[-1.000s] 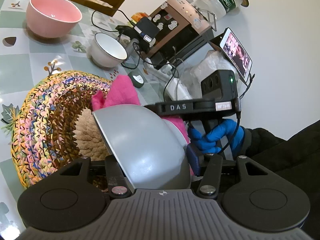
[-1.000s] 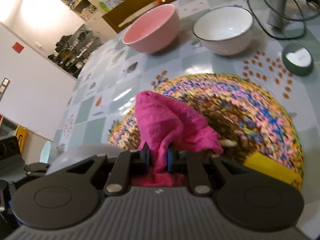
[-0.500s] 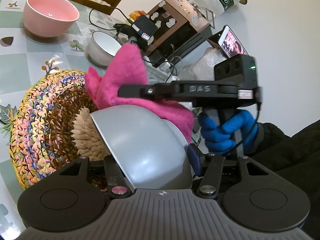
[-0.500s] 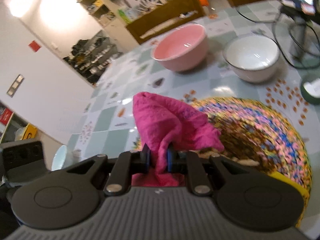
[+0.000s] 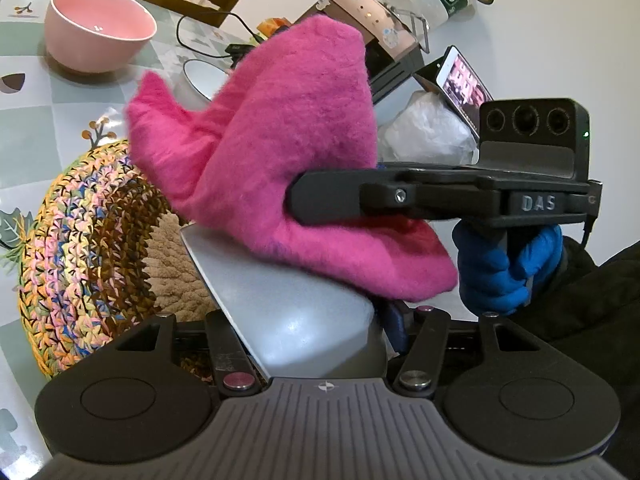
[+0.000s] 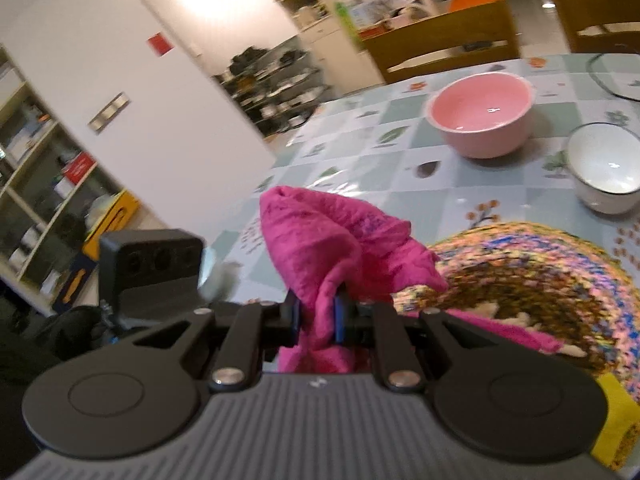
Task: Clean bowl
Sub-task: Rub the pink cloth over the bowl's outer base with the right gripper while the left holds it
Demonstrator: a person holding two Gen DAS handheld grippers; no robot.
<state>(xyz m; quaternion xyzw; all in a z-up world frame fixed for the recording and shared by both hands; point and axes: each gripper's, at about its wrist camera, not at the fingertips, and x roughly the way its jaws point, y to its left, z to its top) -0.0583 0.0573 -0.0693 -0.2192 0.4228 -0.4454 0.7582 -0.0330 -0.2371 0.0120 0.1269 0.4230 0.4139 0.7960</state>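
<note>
A grey bowl (image 5: 288,304), tipped on its side, fills the low centre of the left wrist view, and my left gripper (image 5: 316,340) is shut on its rim. A pink cloth (image 5: 280,152) drapes over the bowl's upper edge, carried by the other gripper, which crosses from the right with a blue-gloved hand (image 5: 500,268) on its handle. In the right wrist view my right gripper (image 6: 317,316) is shut on the pink cloth (image 6: 340,248), which bunches up above the blue pads. The left gripper's camera block (image 6: 150,268) shows at left there.
A multicoloured woven basket (image 5: 76,248) sits on the patterned tablecloth just beyond the bowl. A pink bowl (image 5: 98,28) and a white bowl (image 6: 604,168) stand farther back. Cables, a device box, a phone (image 5: 464,84) and a water bottle crowd the right side. Wooden chairs (image 6: 440,40) line the far edge.
The right gripper has lifted the pink cloth out of the basket and swung it up over the grey bowl. The left gripper still holds the bowl in about the same place.
</note>
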